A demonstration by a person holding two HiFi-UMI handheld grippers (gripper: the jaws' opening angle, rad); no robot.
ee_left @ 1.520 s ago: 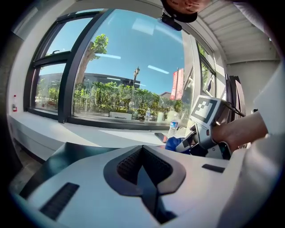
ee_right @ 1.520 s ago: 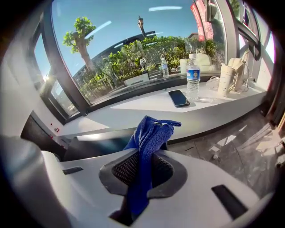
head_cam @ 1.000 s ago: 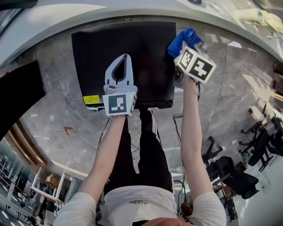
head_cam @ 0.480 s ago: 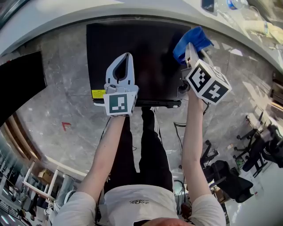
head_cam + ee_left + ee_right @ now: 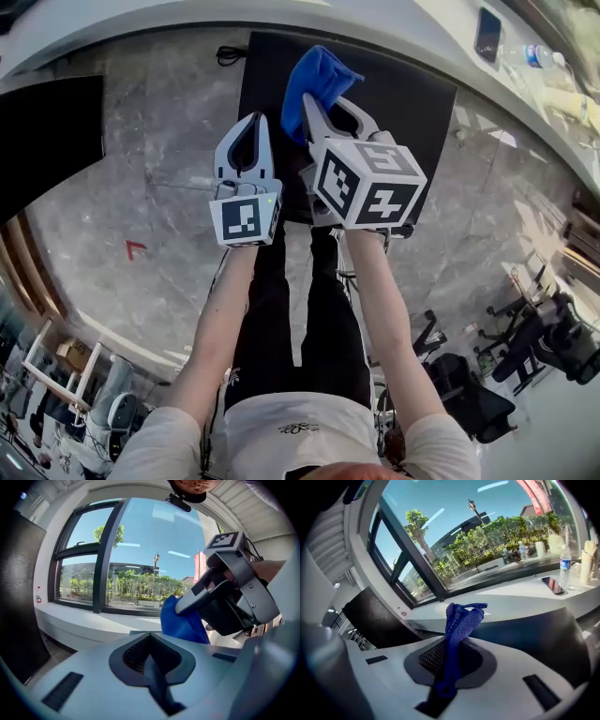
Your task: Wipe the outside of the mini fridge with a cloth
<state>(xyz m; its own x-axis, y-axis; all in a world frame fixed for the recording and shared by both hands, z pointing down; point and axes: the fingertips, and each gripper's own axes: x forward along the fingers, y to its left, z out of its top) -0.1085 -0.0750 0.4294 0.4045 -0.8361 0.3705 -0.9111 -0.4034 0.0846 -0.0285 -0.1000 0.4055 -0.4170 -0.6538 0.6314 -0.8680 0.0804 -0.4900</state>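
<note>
Only the black top of the mini fridge (image 5: 417, 103) shows. Its near edge is covered by the left gripper (image 5: 251, 127), jaws pressed together and empty, and the right gripper (image 5: 312, 103), jaws clenched on the blue cloth (image 5: 319, 73) at 12 o'clock. A phone (image 5: 487, 34) lies at 1 o'clock.

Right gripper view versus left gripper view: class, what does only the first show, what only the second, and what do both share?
Only the right gripper view: a phone and a water bottle on the sill, the black mini fridge, and the blue cloth pinched in its own shut jaws. Only the left gripper view: the right gripper seen from outside with its marker cube, and the left gripper shut on nothing. Both: the blue cloth and the window with trees beyond.
</note>
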